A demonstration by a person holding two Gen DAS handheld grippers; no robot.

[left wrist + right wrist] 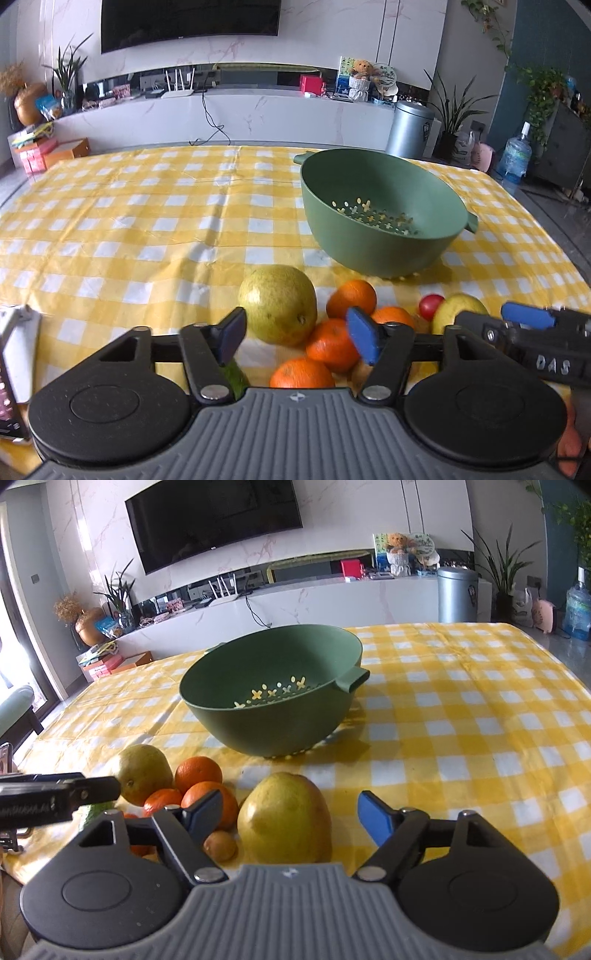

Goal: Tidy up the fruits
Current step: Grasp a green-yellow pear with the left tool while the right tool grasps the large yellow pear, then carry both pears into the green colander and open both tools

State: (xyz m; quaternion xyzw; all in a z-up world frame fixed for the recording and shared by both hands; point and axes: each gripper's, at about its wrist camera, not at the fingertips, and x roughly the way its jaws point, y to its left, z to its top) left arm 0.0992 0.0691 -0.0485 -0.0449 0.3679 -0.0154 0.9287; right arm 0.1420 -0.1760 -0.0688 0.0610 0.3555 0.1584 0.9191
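Stock as I read it from my two wrist cameras.

Table point(147, 206): covered in a yellow-and-white check cloth; all fruit sits near its near edge.

Colander point(384, 206): green, perforated base, two side handles, upright on the cloth, set back from the near edge toward the middle of the table. I see no fruit inside it.

Large pear point(277, 303): yellow-green, on the cloth, at the left end of the fruit cluster, just ahead of my left gripper point(297, 338). That gripper's blue-padded fingers stand wide apart and hold nothing.

Oranges, four counted in the left view: one behind point(351, 298), one in the middle point(331, 345), one nearest me point(302, 373), one partly behind the blue pad point(393, 316). They are bunched together, the middle one touching or just beside the large pear.

Red fruit point(430, 305): small, round, between the oranges and the second pear.

Second pear point(284, 818): yellow, on the cloth near the near edge, directly between the fingers of my right gripper point(290, 816). That gripper is spread wide; whether either pad touches the pear I cannot tell, and it does not grip it.

Small brown fruit point(220, 845): round, just beside the second pear on its left.

Green item point(95, 811): largely hidden under the left gripper; kind not identifiable.
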